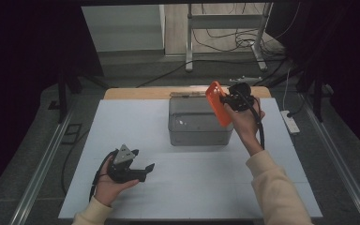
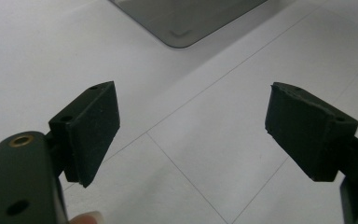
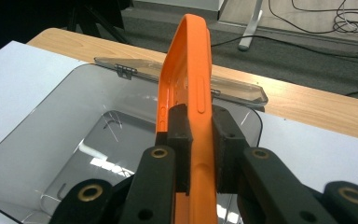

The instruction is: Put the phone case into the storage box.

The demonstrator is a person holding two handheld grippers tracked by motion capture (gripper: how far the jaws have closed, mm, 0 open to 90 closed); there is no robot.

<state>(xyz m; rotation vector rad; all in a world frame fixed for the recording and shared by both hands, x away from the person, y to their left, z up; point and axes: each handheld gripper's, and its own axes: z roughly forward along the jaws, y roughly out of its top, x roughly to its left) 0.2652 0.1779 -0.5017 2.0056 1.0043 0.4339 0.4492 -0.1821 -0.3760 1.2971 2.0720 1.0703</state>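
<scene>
A white table (image 1: 192,187) is covered nearly to its far edge, where a strip of bare wood is left showing. Near that far edge a clear grey plastic bin (image 1: 199,123) is set, open at the top; its transparent lid (image 3: 233,92) is laid flat on the wood just behind it, presumably so that the opening is left free. Nothing can be made out inside the bin; only reflections are seen on its floor.

Over the bin's right side an orange phone case (image 1: 218,103) is held up in the air, tilted, edge-on between the jaws of the right gripper (image 3: 200,128), which are clamped on its side wall. It is judged to be held there so that it can be lowered into the bin.

The left gripper (image 1: 140,169) is kept low over the near left part of the table, jaws spread wide with nothing between them, apparently held in reserve.
</scene>
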